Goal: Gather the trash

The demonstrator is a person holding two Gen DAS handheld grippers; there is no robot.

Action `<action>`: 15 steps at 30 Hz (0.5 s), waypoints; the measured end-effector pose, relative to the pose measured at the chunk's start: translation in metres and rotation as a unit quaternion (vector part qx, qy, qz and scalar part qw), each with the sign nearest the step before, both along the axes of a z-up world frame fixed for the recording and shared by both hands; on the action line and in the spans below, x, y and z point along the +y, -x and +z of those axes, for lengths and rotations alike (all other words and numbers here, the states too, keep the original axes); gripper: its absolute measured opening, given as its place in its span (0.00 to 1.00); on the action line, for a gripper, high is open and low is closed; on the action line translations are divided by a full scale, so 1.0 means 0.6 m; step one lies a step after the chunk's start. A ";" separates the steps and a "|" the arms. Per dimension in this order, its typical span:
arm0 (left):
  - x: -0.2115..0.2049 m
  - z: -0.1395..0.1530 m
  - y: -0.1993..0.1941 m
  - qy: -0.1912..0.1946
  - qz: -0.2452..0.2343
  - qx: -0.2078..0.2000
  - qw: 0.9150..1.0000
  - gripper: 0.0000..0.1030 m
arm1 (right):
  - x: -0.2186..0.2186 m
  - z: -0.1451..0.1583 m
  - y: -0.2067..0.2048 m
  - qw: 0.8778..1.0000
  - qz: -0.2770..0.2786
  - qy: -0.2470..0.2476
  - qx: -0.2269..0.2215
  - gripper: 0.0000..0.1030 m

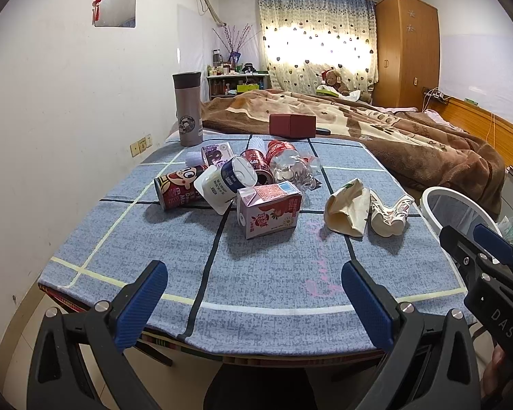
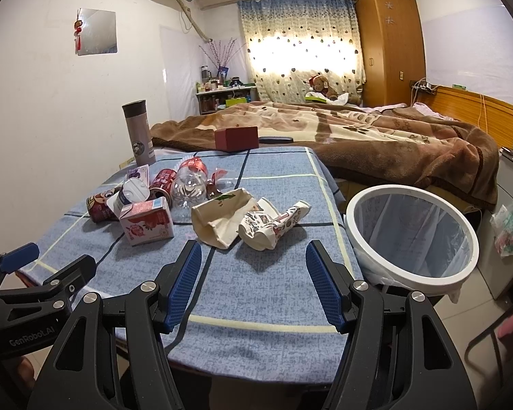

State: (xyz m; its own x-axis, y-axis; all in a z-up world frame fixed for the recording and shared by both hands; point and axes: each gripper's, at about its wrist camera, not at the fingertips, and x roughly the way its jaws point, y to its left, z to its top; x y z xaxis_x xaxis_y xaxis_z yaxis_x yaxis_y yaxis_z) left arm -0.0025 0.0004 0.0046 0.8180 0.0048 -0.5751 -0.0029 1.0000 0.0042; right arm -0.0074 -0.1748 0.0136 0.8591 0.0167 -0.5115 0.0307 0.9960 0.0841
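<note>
Both grippers hover at the near edge of the worktop (image 1: 273, 273), jaws spread wide, nothing held. Left gripper (image 1: 253, 304) faces the trash pile ahead and well apart: pink milk carton (image 1: 268, 210) nearest, on its side, strawberry print, text too small to read. Behind it a white-and-navy yogurt pouch (image 1: 227, 181), touching a red cartoon can (image 1: 178, 188) lying down, a second red can (image 1: 256, 167) with open mouth toward camera, and a crushed clear bottle with red label (image 1: 290, 165). A small purple carton (image 1: 217, 153) sits at the back.

Right gripper (image 2: 253, 283) faces a crumpled beige paper bag (image 2: 219, 218) and a crushed printed paper cup (image 2: 273, 225), touching each other, near its fingertips. White-rimmed trash bin (image 2: 412, 235) with clear liner stands just beside the worktop's right edge; contents cannot be told.

Upright grey thermos (image 1: 187, 109) and dark red box (image 1: 292, 125) at the far edge. "DAS" reads on the right gripper's body, "GenRobot.AI" on the left's.
</note>
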 end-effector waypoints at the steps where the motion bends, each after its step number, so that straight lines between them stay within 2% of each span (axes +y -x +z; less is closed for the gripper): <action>1: 0.000 0.000 0.000 0.000 0.000 0.000 1.000 1.00 | 0.000 0.001 -0.001 1.000 0.000 -0.001 0.000 0.63; 15: 0.002 0.002 0.002 0.000 0.000 0.000 1.000 1.00 | 0.000 0.002 -0.002 1.000 0.000 -0.002 -0.001 0.63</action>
